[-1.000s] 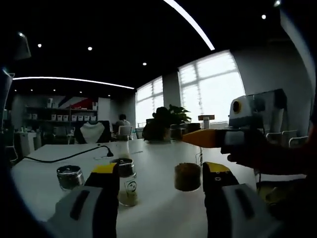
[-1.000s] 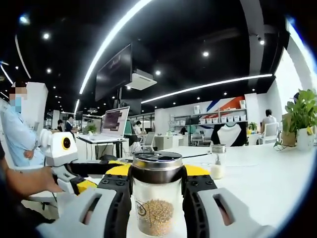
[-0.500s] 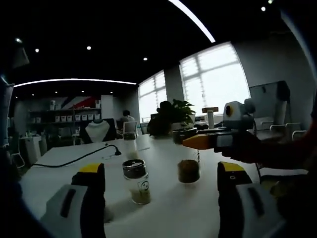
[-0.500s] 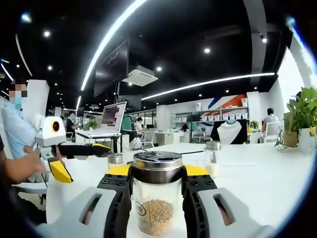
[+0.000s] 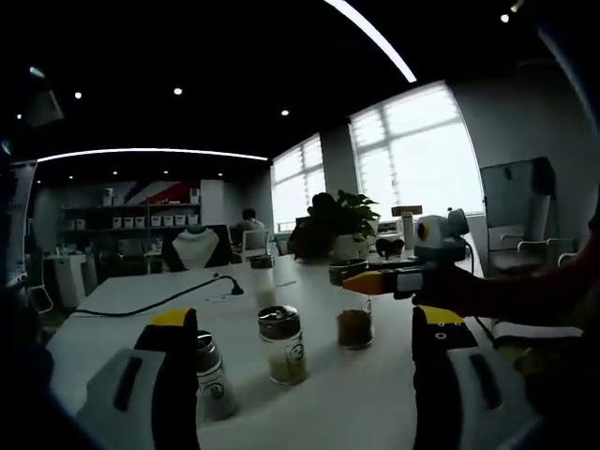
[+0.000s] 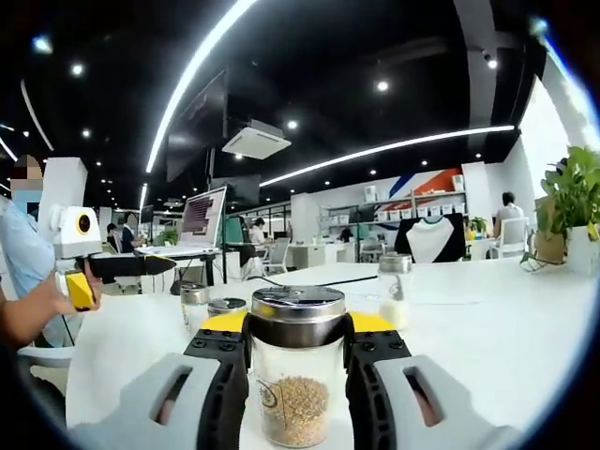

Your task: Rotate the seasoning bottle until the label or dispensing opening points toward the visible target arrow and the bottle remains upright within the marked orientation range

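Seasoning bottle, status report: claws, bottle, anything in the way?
Right claw shut on clear glass seasoning bottle with metal lid, upright on white table. Left claw open, empty. Two more metal-lidded shakers stand beside.

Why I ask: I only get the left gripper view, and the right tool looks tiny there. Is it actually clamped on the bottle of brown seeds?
Observer: Yes. In the right gripper view the right tool is shut on the seed bottle, with its jaws pressed against both sides at the metal lid.
Operator: Is it upright, and where is the label?
Observer: It stands upright in that view. A small round label sits low on the glass, left of centre, facing the camera.
Operator: What's behind my left tool?
Observer: Behind the left tool, an open laptop stands on a desk.
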The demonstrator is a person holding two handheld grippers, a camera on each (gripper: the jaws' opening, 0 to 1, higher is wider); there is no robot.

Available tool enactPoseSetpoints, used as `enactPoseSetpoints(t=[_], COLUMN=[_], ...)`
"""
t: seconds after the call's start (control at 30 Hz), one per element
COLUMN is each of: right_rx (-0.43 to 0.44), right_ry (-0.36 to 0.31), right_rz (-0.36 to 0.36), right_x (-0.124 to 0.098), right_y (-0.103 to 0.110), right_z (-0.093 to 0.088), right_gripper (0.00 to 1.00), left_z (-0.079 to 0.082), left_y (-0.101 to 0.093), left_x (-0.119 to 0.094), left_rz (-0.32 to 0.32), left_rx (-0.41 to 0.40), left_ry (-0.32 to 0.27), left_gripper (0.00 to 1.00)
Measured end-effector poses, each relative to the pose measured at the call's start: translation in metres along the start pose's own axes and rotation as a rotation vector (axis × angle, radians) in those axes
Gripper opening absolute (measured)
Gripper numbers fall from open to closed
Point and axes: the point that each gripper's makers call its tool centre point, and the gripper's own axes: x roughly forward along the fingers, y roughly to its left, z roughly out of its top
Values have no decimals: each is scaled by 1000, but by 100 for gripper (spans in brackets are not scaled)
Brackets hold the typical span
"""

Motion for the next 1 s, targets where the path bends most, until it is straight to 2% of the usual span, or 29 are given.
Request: enactPoseSetpoints(t=[0.17,0.4,0.83,1.0], right_rx=[3,-55,-61,-54], right_ry=[-10,1,-14,-20], right_rz=[7,36,68,96], right_x=[1,2,8,11], right_y=[-2,4,2,0], right_z=[0,-2,-3,-2], right_gripper=[36,37,37,37], left_z=[1,-1,-2,-4], left_y=[6,10,9,9], left_x=[-2,-4,-3,-3], left_rz=[22,33,35,32], left_rx=[5,-2,40,26], left_ry=[0,11,19,25], left_gripper=[100,100,100,100])
